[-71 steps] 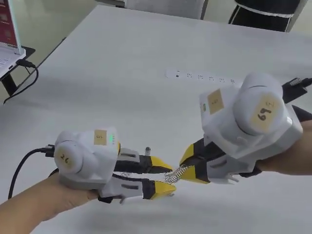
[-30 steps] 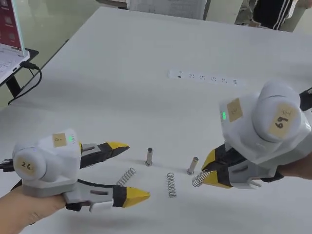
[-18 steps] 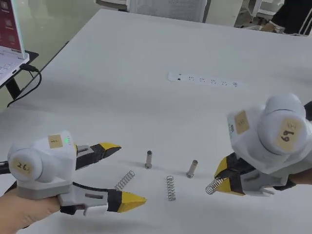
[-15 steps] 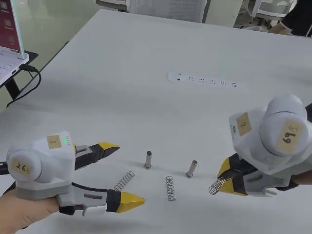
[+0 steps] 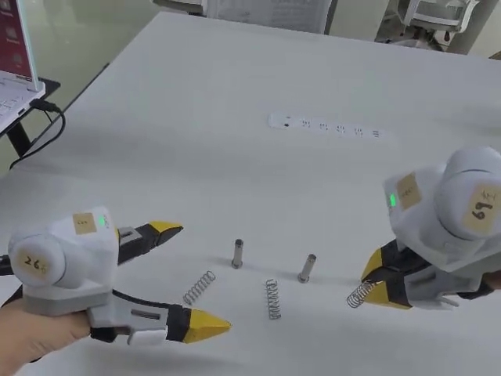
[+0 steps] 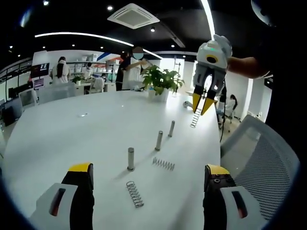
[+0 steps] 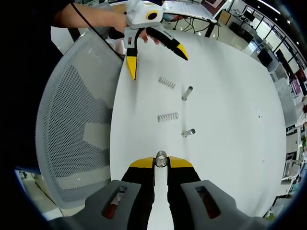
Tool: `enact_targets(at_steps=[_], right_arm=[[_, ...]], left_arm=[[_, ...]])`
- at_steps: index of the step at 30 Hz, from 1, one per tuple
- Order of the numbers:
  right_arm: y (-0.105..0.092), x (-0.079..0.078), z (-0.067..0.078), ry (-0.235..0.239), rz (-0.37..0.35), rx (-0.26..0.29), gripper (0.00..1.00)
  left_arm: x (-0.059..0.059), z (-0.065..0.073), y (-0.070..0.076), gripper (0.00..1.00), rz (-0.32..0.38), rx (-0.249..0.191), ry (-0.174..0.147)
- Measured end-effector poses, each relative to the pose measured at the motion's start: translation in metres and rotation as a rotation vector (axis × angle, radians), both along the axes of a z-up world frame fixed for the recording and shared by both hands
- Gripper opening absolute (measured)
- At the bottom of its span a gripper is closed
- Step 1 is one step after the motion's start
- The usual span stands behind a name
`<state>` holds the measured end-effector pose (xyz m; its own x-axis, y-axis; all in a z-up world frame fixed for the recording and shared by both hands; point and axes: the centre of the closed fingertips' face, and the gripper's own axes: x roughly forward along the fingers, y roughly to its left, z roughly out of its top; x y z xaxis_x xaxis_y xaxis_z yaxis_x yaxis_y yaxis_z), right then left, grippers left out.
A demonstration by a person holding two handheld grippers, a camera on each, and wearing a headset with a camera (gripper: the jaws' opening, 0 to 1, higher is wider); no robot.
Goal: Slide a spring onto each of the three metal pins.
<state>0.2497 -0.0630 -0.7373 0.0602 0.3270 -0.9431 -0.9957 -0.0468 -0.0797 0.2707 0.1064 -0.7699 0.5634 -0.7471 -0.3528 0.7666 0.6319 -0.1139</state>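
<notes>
a spring (image 5: 360,294), clamped end-out between the jaws of the right hand-held gripper (image 5: 374,283), hovers near a metal pin (image 5: 308,267) on the bench (image 5: 235,157), apparently held ready for threading, while two loose springs (image 5: 272,298) lie beyond that pin, before the left hand-held gripper (image 5: 200,276), jaws spread wide.

White worktop (image 5: 235,86); white power strip (image 5: 325,125) flat toward far side. Laptop (image 5: 12,55) off left edge, black cable (image 5: 45,104) plugged in. Grey mesh chair (image 7: 76,110) beside worktop. Potted plant (image 6: 162,80) at far end.
</notes>
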Motion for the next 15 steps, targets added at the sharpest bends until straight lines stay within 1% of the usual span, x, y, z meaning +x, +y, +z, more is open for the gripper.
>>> enact_targets(at_steps=[5, 7, 12, 13, 15], right_arm=[[-0.008, 0.003, -0.001, -0.005, -0.007, -0.013, 0.05], [-0.012, 0.003, 0.000, 0.000, -0.012, -0.016, 0.05], [-0.022, 0.007, 0.001, -0.007, -0.033, -0.025, 0.05], [-0.024, 0.008, 0.002, -0.008, -0.036, -0.025, 0.05], [-0.028, 0.011, 0.003, -0.015, -0.050, -0.023, 0.05]], left_arm=[[0.000, 0.000, -0.001, 0.98, 0.002, 0.001, 0.001], [0.000, 0.000, -0.001, 0.98, 0.002, 0.001, 0.000], [0.001, -0.001, 0.000, 0.98, 0.008, 0.000, 0.006], [0.001, -0.002, 0.000, 0.98, 0.010, -0.002, 0.011], [0.002, -0.001, 0.001, 0.98, 0.015, -0.006, 0.010]])
